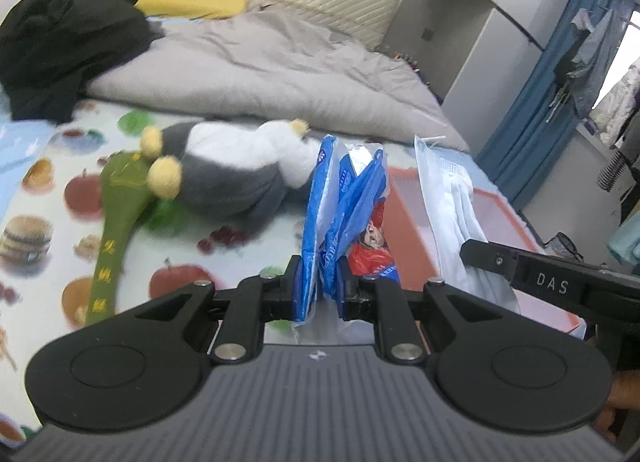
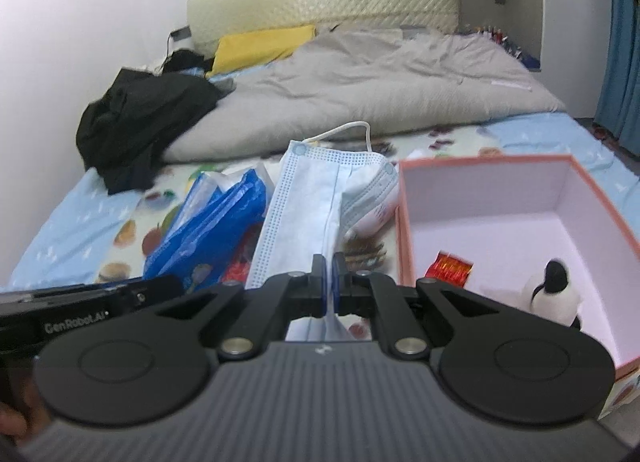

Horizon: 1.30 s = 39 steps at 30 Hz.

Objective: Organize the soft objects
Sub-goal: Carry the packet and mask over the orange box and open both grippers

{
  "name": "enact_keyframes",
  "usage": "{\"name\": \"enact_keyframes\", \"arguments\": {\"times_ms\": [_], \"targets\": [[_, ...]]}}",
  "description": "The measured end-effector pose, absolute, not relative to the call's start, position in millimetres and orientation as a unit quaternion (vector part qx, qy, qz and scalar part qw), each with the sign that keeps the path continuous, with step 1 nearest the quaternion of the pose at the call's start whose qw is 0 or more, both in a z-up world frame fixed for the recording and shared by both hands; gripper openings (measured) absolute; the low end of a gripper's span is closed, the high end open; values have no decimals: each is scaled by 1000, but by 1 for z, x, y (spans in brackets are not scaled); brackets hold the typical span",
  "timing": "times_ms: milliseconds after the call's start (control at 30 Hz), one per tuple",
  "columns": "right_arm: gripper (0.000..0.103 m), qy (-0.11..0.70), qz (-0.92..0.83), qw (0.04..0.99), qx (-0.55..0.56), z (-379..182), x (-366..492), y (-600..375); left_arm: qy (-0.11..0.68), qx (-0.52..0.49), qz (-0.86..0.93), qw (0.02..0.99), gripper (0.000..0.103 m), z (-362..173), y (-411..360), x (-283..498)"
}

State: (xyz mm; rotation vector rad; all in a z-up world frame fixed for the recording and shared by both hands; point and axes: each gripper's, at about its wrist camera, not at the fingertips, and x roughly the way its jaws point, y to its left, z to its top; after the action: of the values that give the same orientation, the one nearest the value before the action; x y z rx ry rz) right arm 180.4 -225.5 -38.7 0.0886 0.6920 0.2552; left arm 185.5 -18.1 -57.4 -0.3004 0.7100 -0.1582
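In the left wrist view the left gripper (image 1: 320, 282) has its jaws closed narrowly on a crumpled blue and white plastic packet (image 1: 344, 198) at the centre of the frame, held above the fruit-print bed sheet (image 1: 56, 190), with a grey and white plush toy (image 1: 236, 170) lying on the sheet to the left of it. In the right wrist view the right gripper (image 2: 330, 282) has its jaws pressed tight on a pale blue face mask (image 2: 316, 198) at mid-frame. To the right stands an open pink box (image 2: 404, 222) holding a small plush toy (image 2: 554, 294) and a red foil packet (image 2: 450, 268); a grey duvet (image 2: 384, 78) and black clothes (image 2: 140, 122) lie further up the bed.
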Motion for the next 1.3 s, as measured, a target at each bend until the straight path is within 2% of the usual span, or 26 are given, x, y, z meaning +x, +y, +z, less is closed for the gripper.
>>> {"name": "enact_keyframes", "arguments": {"times_ms": [400, 567, 900, 1300], "targets": [[7, 280, 84, 955, 44, 11, 211, -278, 303, -97, -131, 939, 19, 2, -78, 239], [7, 284, 52, 956, 48, 12, 233, -319, 301, -93, -157, 936, 19, 9, -114, 271], [7, 354, 12, 931, 92, -37, 274, -396, 363, -91, -198, 906, 19, -40, -183, 344], [8, 440, 9, 889, 126, -119, 316, -423, 450, -74, -197, 868, 19, -128, -226, 409]]}}
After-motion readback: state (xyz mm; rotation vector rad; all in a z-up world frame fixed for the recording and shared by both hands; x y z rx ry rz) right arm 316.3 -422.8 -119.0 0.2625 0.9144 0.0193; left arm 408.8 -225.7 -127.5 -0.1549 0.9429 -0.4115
